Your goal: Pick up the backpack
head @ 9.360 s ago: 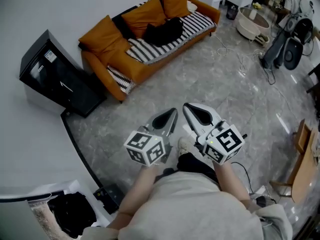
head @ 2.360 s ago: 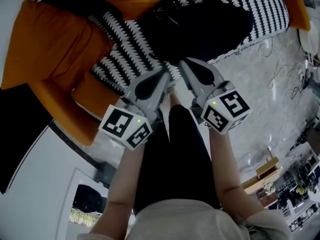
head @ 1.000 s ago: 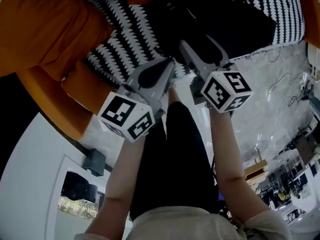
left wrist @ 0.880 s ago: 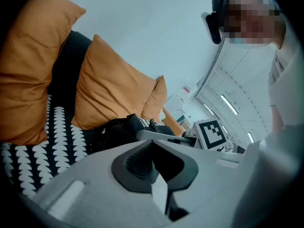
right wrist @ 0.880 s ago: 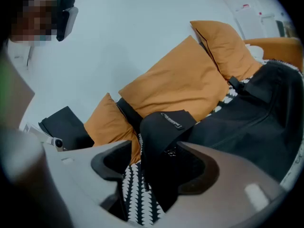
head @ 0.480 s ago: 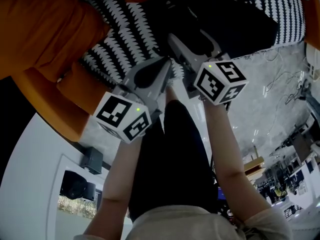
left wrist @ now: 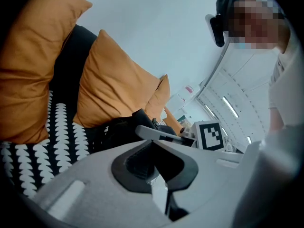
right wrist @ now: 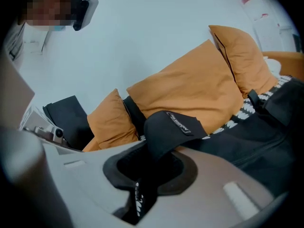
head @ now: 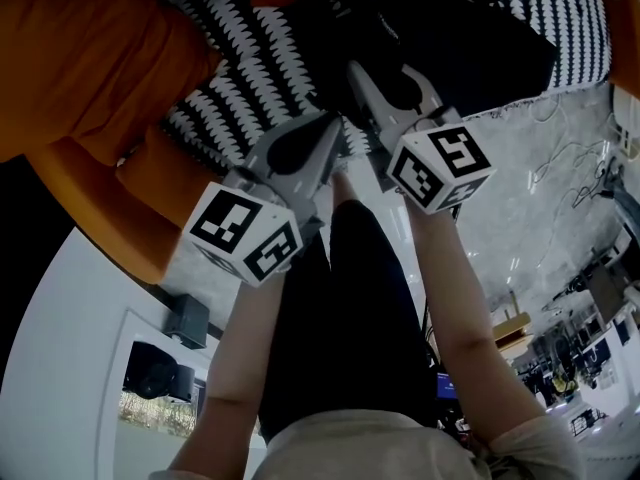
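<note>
**Right jaws on the handle, lift pending**

- The backpack (head: pixel 455 43), black and slumped, lies on the striped throw (head: pixel 250 78) over the seat of the orange sofa (head: pixel 90 183). Orange cushions (right wrist: pixel 190 94) stand behind it.
- Its top handle (right wrist: pixel 173 127), a padded black loop with a small label, stands up off the pack and runs down between my right jaws.
- My right gripper (head: pixel 362 80) has just been closing. Its jaws are now nearly together and clamped on that loop.
- My left gripper (head: pixel 330 128) sits just beside it over the seat's front edge, with its jaws together and nothing in them.
- Orientation, as I judge it: the long axis runs along the seat, left to right in the head view. The handle end is nearest my right gripper, and the body trails off to the right.

Doing the step well:
1. Check that the pads have the full width of the loop, not 1 edge.
2. Raise the pack straight up and slowly, so the body swings under the handle and does not drag the throw.
3. Keep the left gripper close, ready to steady the hanging body.
</note>
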A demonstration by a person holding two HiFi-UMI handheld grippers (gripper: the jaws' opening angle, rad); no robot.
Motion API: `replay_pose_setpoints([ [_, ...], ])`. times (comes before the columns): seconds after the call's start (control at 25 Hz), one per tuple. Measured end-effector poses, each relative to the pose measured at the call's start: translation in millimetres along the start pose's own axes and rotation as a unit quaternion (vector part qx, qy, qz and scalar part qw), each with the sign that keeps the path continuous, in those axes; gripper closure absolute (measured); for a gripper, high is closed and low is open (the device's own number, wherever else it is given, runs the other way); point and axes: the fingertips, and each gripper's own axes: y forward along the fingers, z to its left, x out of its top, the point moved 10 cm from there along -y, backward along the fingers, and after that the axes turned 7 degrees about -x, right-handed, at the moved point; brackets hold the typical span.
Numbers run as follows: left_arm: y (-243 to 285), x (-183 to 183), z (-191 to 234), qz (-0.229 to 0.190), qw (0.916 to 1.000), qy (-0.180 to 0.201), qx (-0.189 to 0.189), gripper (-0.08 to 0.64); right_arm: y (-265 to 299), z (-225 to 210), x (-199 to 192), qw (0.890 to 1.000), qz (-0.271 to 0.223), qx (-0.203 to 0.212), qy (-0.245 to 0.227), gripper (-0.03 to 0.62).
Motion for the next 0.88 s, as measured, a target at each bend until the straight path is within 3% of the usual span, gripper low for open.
replay_pose_setpoints([
  [0.32,-6.9,8.8,-3.2,-0.011,0.9999,0.008,-0.007,0.554,-22.2,6.9,10.6,0.999,-0.030,0.020,0.012,0.545],
  [0.64,-11.0,22.4,-25.8,-0.017,0.9992,0.033,-0.015,0.554,-64.0,10.8,32.3,0.996,-0.077,0.005,0.035,0.548],
  [0.88,-14.3,45.6,-53.3,-0.020,0.9975,0.059,-0.034,0.554,-99.9,18.2,68.6,0.991,-0.124,0.011,0.039,0.548],
])
